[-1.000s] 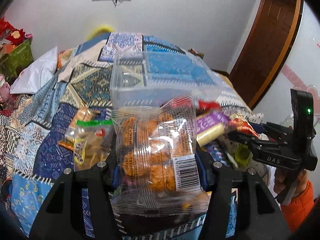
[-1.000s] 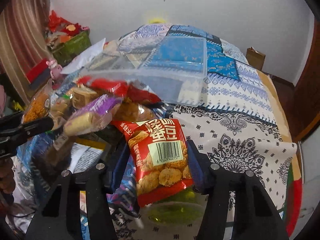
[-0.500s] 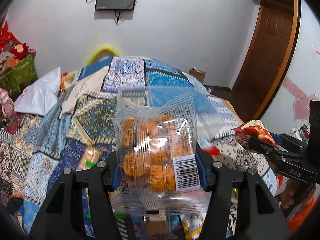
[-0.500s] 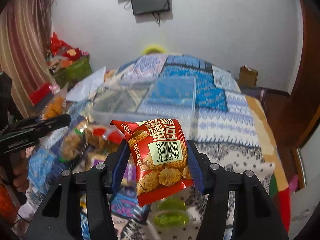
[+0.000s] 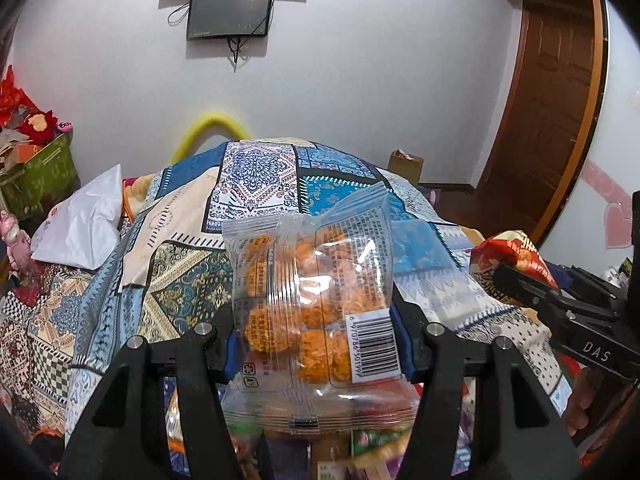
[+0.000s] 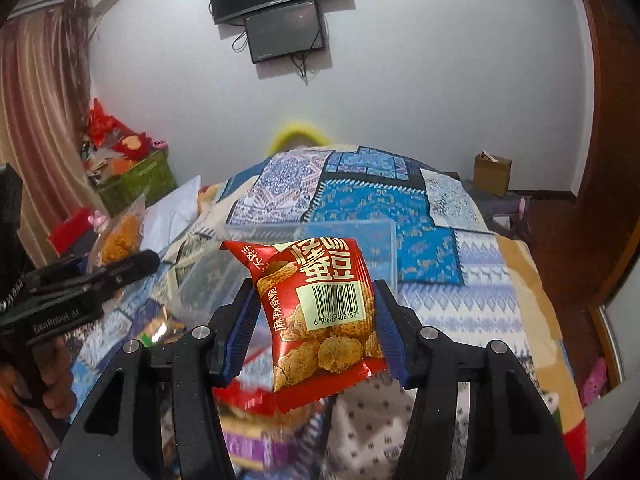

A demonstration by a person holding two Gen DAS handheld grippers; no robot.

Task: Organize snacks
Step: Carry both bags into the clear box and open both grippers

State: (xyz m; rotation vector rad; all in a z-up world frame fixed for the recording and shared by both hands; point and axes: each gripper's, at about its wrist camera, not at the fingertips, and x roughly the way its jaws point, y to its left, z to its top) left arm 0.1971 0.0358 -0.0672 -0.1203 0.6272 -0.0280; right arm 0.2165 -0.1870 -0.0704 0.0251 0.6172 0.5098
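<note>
1. We judge the sorting to be at an early or middle stage: the clear plastic bin (image 6: 312, 236) on the patchwork bedspread (image 6: 436, 216) looks empty, and a blurred heap of loose snacks (image 6: 256, 444) lies below our grippers.
2. Our left gripper (image 5: 316, 340) is clenched partway on a clear pack of orange crackers (image 5: 316, 300), held above the bed.
3. Our right gripper (image 6: 316, 328) is clamped partway on a red snack bag (image 6: 320, 312), in front of the bin.
</note>
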